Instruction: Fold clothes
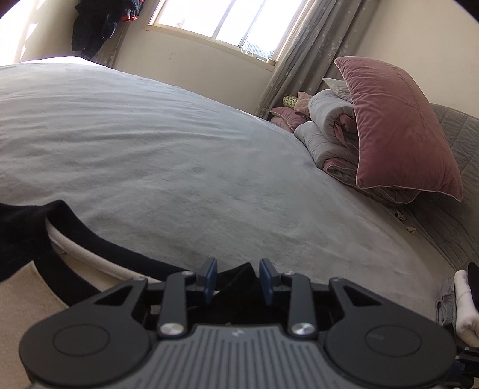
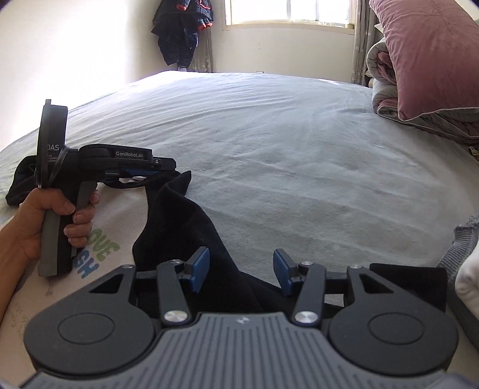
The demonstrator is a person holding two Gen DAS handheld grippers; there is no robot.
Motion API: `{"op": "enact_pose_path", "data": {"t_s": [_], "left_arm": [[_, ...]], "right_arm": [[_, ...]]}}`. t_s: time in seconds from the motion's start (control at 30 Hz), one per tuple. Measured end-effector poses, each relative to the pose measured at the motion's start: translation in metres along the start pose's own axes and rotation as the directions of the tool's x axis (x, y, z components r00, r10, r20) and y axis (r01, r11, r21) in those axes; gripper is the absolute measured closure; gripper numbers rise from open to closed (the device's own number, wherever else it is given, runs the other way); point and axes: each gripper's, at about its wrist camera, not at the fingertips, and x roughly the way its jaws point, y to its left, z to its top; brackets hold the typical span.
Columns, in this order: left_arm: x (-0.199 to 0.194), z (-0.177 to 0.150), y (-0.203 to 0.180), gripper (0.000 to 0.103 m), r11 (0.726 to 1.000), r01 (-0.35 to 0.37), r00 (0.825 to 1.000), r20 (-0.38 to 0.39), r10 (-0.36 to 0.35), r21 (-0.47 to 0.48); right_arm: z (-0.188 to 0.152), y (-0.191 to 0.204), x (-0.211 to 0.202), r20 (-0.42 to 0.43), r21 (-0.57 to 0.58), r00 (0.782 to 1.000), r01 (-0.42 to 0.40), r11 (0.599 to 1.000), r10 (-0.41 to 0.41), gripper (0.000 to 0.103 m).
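Observation:
A cream T-shirt (image 2: 98, 254) with black sleeves and a green and blue print lies at the near edge of the grey bed (image 2: 284, 149). A black sleeve (image 2: 179, 224) rises in a loose fold and runs down between the spread fingers of my right gripper (image 2: 242, 270), which is open. A hand holds my left gripper (image 2: 170, 164) over the shirt's black neckline. In the left wrist view my left gripper (image 1: 238, 276) is open, with a peak of black fabric (image 1: 245, 269) between its blue pads (image 1: 211, 275). The cream body (image 1: 36, 287) and black collar band (image 1: 89, 239) lie to its left.
A pink pillow (image 1: 398, 125) leans on rolled grey quilts (image 1: 329, 131) at the bed's right end. Grey and white garments (image 2: 467, 269) sit at the near right edge. Dark clothes (image 2: 182, 33) hang beside the window (image 1: 221, 21). The grey sheet stretches wide ahead.

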Motion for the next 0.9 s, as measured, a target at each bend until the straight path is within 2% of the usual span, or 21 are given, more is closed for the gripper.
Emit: {"op": "enact_pose_path", "data": {"t_s": [0.03,0.07,0.17,0.3,0.47,0.57,0.63,0.73,0.83,0.87,0.9], "left_arm": [[0.001,0.0,-0.001,0.077,1.0,0.0,1.0,-0.006,0.0,0.01],[0.002,0.0,-0.003,0.079,1.0,-0.001,1.0,-0.012,0.001,0.02],[0.003,0.0,-0.002,0.09,1.0,-0.016,1.0,-0.015,0.016,0.016],[0.0,0.0,-0.002,0.102,0.999,-0.038,0.999,0.003,0.038,0.013],[-0.006,0.001,-0.006,0.102,0.997,-0.07,0.996,0.056,0.069,0.02],[-0.006,0.001,-0.007,0.102,0.995,-0.095,0.993,0.073,0.093,0.024],[0.0,0.0,-0.007,0.102,0.993,-0.119,0.992,0.045,0.117,0.026],[0.004,0.001,-0.002,0.101,0.993,-0.116,0.993,0.014,0.116,0.008],[0.002,0.002,-0.001,0.095,0.993,-0.118,0.993,0.012,0.118,-0.001],[-0.001,0.003,-0.005,0.089,0.992,-0.127,0.992,0.01,0.127,0.015],[-0.004,0.004,-0.008,0.082,0.99,-0.137,0.991,0.009,0.137,0.03]], "right_arm": [[0.0,0.001,0.0,0.007,0.001,1.0,0.011,1.0,-0.011,0.069],[0.0,0.002,0.0,0.014,0.002,1.0,0.022,1.0,-0.022,0.077],[-0.001,0.005,0.001,0.036,0.007,0.998,0.054,0.999,-0.054,0.09],[-0.002,0.009,0.002,0.064,0.013,0.993,0.097,0.995,-0.098,0.095],[-0.003,0.014,0.003,0.099,0.023,0.984,0.15,0.988,-0.152,0.096],[-0.002,0.013,0.001,0.129,0.016,0.963,0.236,0.972,-0.236,0.097],[-0.007,0.013,0.015,0.106,-0.015,0.957,0.273,0.962,-0.27,0.097],[-0.015,0.013,0.037,0.066,-0.062,0.948,0.316,0.947,-0.312,0.097],[-0.018,0.013,0.04,0.06,-0.073,0.946,0.321,0.944,-0.317,0.094],[-0.017,0.012,0.037,0.062,-0.069,0.946,0.321,0.945,-0.317,0.09],[-0.016,0.011,0.034,0.062,-0.065,0.947,0.32,0.945,-0.317,0.081]]}}
